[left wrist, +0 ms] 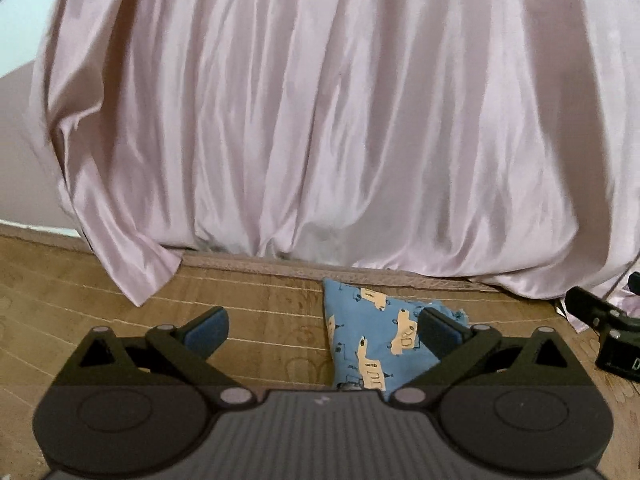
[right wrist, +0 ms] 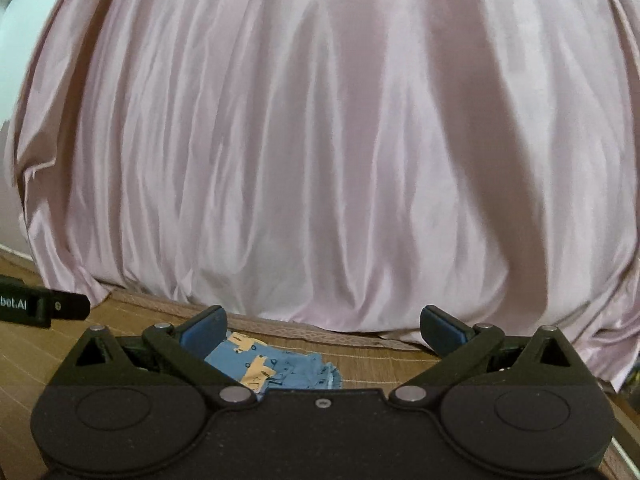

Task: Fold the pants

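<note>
The blue pants (left wrist: pixel 372 344) lie bunched near the mat's (left wrist: pixel 260 320) far edge, seemingly folded; both the left gripper (left wrist: pixel 322 330) and the right gripper (right wrist: pixel 322 330) gape apart, empty.

2 low views toward curtain (left wrist: pixel 320 120)

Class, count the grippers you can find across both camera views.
2. The left gripper hangs open over the blue printed pants on the brown woven mat; the right gripper is open beside it. Neither holds anything.
</note>
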Motion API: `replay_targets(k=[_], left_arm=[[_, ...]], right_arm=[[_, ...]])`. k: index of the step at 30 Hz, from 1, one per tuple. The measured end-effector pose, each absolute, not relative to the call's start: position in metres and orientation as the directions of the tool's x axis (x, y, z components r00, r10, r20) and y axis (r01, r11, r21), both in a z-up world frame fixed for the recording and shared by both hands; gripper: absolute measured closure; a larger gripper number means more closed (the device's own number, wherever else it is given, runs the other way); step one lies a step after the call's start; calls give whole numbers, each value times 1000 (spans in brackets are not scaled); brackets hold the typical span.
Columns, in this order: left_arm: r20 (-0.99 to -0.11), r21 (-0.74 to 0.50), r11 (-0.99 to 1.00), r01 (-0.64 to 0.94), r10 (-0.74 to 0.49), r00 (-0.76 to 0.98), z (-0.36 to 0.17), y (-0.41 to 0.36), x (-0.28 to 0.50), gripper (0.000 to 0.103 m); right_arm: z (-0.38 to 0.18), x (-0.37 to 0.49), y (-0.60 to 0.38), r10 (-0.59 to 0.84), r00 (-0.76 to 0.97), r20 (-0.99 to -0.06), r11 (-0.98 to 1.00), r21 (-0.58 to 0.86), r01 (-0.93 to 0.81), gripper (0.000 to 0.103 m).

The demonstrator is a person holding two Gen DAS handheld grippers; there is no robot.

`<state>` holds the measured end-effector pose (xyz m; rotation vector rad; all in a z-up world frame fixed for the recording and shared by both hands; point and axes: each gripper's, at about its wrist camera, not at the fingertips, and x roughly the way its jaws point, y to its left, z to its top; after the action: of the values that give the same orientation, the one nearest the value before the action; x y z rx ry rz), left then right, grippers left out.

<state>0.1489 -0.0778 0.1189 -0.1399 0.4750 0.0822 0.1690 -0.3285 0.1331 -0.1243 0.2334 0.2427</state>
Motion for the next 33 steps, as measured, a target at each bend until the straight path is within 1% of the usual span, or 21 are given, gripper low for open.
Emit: replay_targets(k=[3,9,17,19,21,24,30,33], left_arm=[[-444,-99,989,-107,53,895,124,-78,133,0],[-416,-117,987,-114,56,908,124,-71,106,0],[-436,-64,995,-81,46,899,93,-71,101,0],[-410,-73,992,-107,68,910,84,-69,100,0],[-388,-87,986,-141,97,916,77,-66,101,0],[-404,-91,984,-152,103,909,65,-63,109,0],[-422,-19,993,-119,100,901,40,-66,116,0],[-432,1,996,-92,84,898,33,-68,117,0]], right_arm=[[136,152,-329,215,945,-245,966,-88,-243,1],[127,125,-326,195,947,-256,974,-66,-218,1],[94,104,-322,186,946,-266,979,-27,-200,1],[83,102,-324,198,948,-249,979,5,-203,1],[72,103,-324,210,944,-254,977,17,-213,1],[57,107,-323,213,941,-265,976,6,-219,1],[32,123,-317,212,920,-330,972,-26,-233,1],[27,132,-315,199,918,-342,972,-49,-229,1]])
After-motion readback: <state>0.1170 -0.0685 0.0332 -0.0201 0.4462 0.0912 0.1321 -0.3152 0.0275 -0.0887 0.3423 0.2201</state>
